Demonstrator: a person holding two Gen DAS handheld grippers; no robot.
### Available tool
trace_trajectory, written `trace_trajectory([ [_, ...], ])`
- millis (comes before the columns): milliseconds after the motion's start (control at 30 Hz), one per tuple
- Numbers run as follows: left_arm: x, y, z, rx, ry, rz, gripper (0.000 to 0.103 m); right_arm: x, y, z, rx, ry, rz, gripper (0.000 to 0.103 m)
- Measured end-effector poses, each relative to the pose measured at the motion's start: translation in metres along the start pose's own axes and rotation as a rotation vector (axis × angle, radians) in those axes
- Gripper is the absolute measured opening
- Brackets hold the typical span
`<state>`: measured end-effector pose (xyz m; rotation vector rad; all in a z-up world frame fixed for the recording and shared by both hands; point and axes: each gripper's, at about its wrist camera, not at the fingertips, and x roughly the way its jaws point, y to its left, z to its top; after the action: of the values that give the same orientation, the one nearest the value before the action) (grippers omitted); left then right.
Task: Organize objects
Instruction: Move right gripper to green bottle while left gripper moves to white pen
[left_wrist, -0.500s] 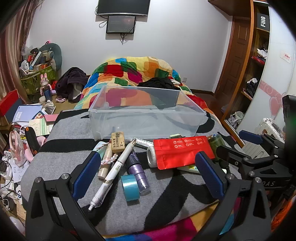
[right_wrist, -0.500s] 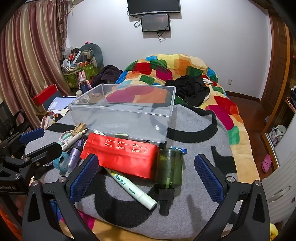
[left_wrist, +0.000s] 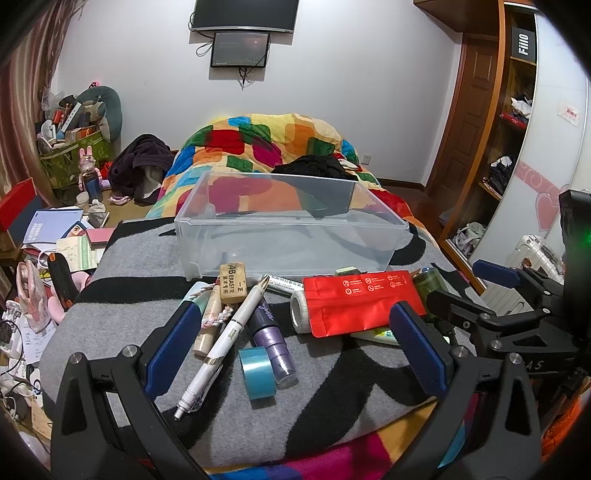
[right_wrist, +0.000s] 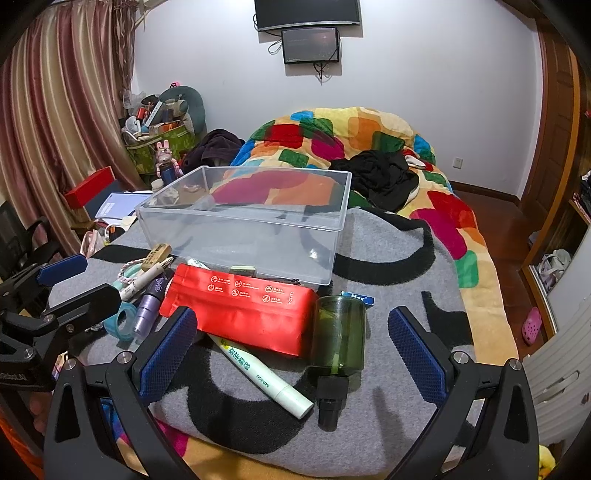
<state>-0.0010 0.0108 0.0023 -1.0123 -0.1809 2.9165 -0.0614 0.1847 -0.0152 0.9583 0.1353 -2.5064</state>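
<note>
Just ahead of the right claw (right_wrist: 291, 358), spread apart and empty, the green bottle (right_wrist: 339, 338) lies lengthwise, cap nearest; the left claw (left_wrist: 295, 349), also apart, faces the pen (left_wrist: 221, 341).

Partly hidden items under pouch
Red pouch (right_wrist: 240, 310) covers the white tube's (right_wrist: 264, 373) upper end; green item (right_wrist: 242, 270) behind it mostly hidden; pouch print too small to read.

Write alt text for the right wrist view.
The open right gripper hovers over a grey blanket strewn with a red pouch, a green bottle and a white tube. An empty clear bin sits behind them. The left gripper is at the left edge.
</note>
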Motion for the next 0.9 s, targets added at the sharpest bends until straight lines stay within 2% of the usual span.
trace_trajectory([
  [600,-0.001,0.004,-0.004,-0.006,-0.002,0.002,0.103,0.007,0.001,-0.001,-0.016,0.018,0.010,0.103],
  [733,0.002,0.009,-0.009,-0.011,0.012,0.007,0.088,0.013,0.002,-0.003,-0.018,0.027,0.023,0.103],
  [900,0.007,0.023,-0.015,-0.044,0.033,0.026,0.076,0.017,-0.002,-0.007,-0.010,0.027,0.045,0.100],
])
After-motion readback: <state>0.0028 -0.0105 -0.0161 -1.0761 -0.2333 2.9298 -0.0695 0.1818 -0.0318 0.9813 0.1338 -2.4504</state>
